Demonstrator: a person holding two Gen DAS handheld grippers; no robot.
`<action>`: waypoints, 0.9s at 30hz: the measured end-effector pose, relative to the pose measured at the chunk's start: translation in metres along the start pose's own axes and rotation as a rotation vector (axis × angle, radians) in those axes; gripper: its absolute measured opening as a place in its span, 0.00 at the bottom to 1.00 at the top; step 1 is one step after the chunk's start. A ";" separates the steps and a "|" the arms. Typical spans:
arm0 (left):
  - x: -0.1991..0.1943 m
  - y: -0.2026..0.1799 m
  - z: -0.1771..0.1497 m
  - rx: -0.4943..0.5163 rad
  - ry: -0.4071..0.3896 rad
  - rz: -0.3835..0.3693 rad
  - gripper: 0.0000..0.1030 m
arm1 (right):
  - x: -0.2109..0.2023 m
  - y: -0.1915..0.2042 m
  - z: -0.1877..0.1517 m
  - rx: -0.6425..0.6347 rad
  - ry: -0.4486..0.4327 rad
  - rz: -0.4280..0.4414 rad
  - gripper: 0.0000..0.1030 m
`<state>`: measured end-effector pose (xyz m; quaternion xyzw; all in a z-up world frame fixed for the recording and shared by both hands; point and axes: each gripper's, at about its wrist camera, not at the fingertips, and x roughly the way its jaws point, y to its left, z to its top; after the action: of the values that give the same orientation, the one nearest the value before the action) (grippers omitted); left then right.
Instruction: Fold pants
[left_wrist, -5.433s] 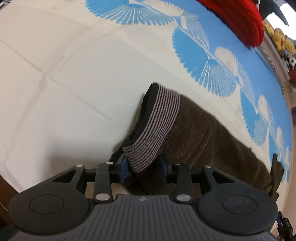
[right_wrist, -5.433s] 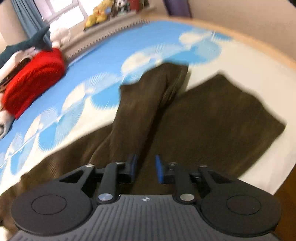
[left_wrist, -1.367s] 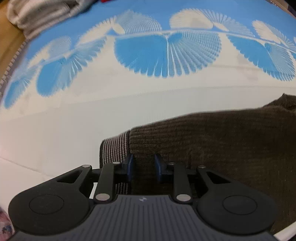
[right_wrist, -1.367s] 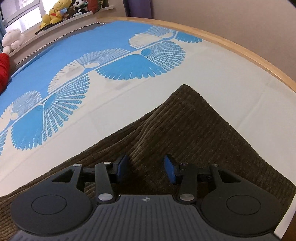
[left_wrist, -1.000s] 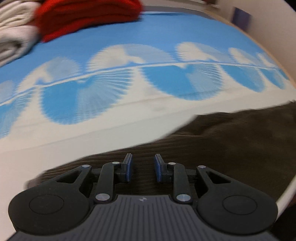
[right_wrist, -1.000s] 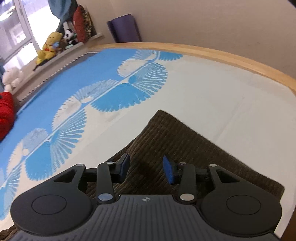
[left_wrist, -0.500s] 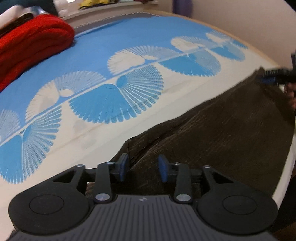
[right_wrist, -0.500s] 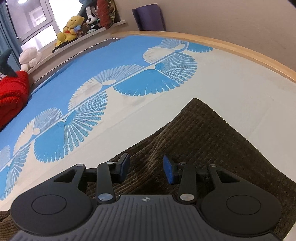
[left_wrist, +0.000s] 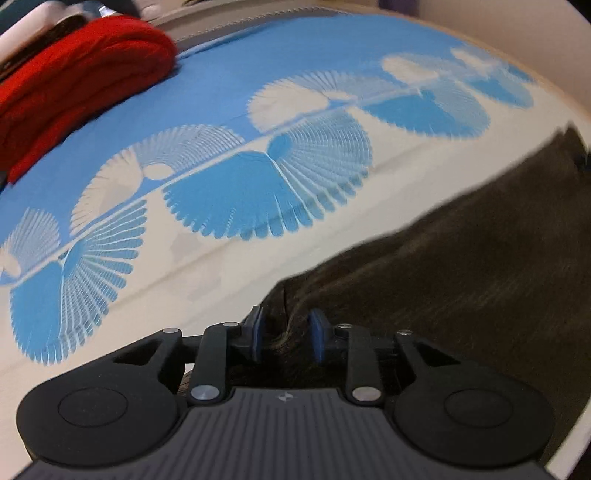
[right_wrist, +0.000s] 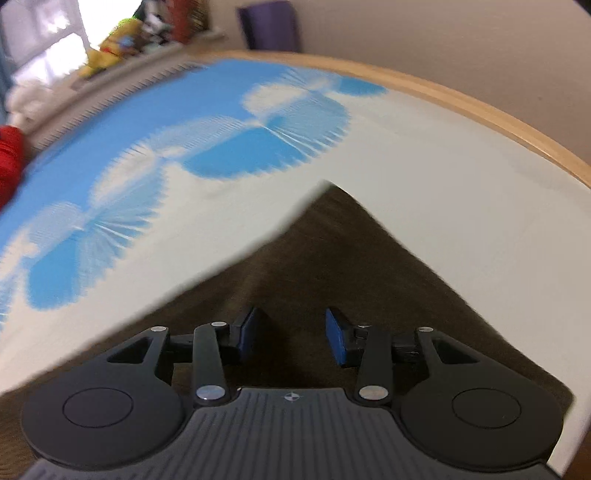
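Left gripper (left_wrist: 286, 334): since half a second ago its jaws have been closing, and they now stand narrowly apart with a raised ridge of the brown corduroy pants (left_wrist: 461, 266) between the blue pads; the cloth fills the gap, but whether the pads press on it cannot be told. The striped waistband seen beside these jaws over a second ago is out of sight; the jaws now sit at a dark folded corner of the cloth. Right gripper (right_wrist: 291, 338): its jaws have likewise been closing a little and stand moderately spread, both pads clear of the fabric lying below and between them; nothing is pinched. In the right wrist view the pants form a pointed flap whose tip reaches toward the wooden edge (right_wrist: 480, 107) of the bed, much as it lay half a second ago, though the picture is now blurred. The pants lie on the white part of the bedspread (left_wrist: 258, 166), near its close edge, with the blue fan pattern beyond. A folded red knit (left_wrist: 74, 85) sits toward the far left corner. Soft toys (right_wrist: 110, 48) line the sill beyond the bed.
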<state>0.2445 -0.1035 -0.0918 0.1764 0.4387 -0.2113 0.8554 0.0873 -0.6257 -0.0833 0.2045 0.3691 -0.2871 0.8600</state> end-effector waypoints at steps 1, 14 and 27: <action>-0.009 0.002 0.002 -0.017 -0.030 -0.013 0.29 | -0.001 0.000 0.001 -0.012 -0.008 -0.022 0.36; 0.012 -0.020 -0.010 0.010 0.110 -0.084 0.19 | -0.082 -0.122 0.009 0.437 -0.158 -0.142 0.45; -0.069 -0.065 -0.069 -0.269 0.123 -0.140 0.27 | -0.080 -0.160 -0.054 0.673 0.094 0.019 0.49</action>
<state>0.1281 -0.1111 -0.0808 0.0421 0.5256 -0.1985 0.8262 -0.0887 -0.6883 -0.0799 0.4931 0.2908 -0.3749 0.7291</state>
